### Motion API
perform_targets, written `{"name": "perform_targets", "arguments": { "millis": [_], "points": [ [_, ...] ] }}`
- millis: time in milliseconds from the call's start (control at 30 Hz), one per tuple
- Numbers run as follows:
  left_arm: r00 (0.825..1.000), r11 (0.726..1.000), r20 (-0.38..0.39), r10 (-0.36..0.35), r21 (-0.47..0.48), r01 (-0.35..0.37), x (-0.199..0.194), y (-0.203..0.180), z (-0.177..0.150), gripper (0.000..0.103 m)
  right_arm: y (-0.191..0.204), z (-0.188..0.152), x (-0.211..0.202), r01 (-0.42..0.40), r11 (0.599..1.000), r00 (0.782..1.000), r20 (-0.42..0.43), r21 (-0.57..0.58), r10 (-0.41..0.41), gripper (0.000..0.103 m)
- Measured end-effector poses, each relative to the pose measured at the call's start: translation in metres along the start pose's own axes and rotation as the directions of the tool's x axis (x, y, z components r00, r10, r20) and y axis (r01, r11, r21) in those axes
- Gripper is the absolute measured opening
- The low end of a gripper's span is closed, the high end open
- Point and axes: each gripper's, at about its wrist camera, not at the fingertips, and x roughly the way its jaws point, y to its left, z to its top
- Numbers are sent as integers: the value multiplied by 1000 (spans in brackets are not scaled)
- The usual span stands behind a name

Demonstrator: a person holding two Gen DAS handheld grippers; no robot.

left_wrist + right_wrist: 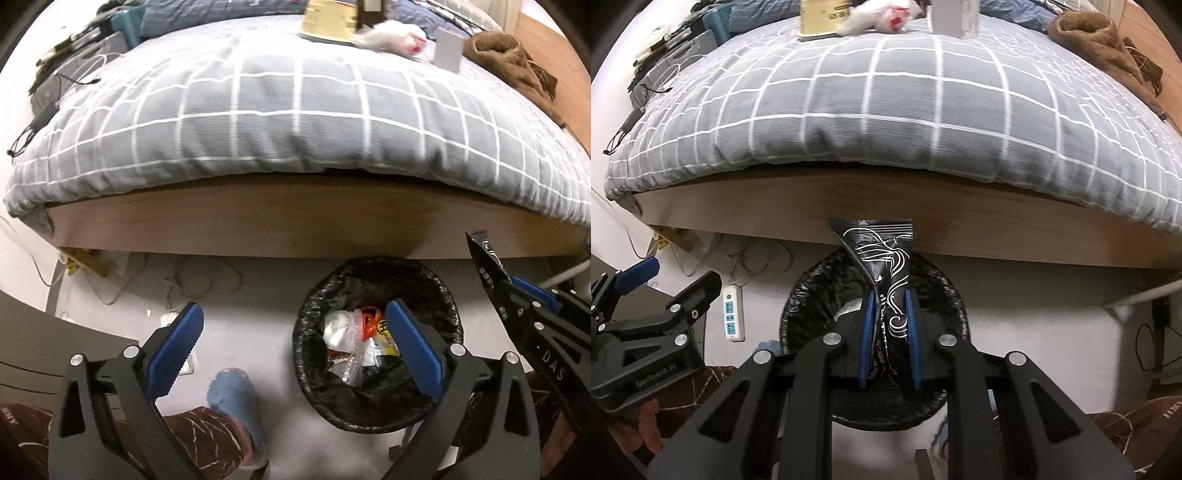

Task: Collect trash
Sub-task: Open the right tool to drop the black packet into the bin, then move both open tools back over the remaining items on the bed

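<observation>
One bed [886, 110] under a grey checked cover, carrying one yellow tub [822, 16] and one white box [955, 16]. One black-lined bin [378, 343] on the floor just beside it. Right gripper [889, 299] poised above the bin, clamping one black wrapper [882, 258]. Left gripper [295, 325] spread wide, holding nothing, over the bin's left rim.

yellow box [330, 18] cut off, blurred

Right gripper [889, 306] clamping black wrapper [886, 266], above black-lined bin [812, 295], beside bed [886, 110]
</observation>
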Motion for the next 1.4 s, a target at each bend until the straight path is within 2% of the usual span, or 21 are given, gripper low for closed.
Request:
{"name": "perform_targets", "arguments": {
  "millis": [400,433,500,700,1000,1400],
  "points": [
    [1000,999,12,4,-39,-4,-7,17,5,97,9,3,-6,-3,1000,1000,26,-23,4,43],
    [1000,999,13,5,-39,-5,-7,16,6,97,8,4,-9,1,1000,999,36,-25,0,45],
    [1000,999,16,4,-38,-3,-8,14,6,97,6,5,-14,10,1000,998,56,-25,-8,57],
    [998,999,67,-6,-39,8,-25,10,17,97,-5,13,-35,18,1000,992,127,11,-19,75],
    [992,998,128,-15,-52,22,-45,7,37,97,-20,27,-68,31,998,970,241,47,-41,94],
    [979,998,199,-39,-40,48,-67,-5,78,97,-37,56,-94,72,995,937,338,71,-92,95]
  ]
}}
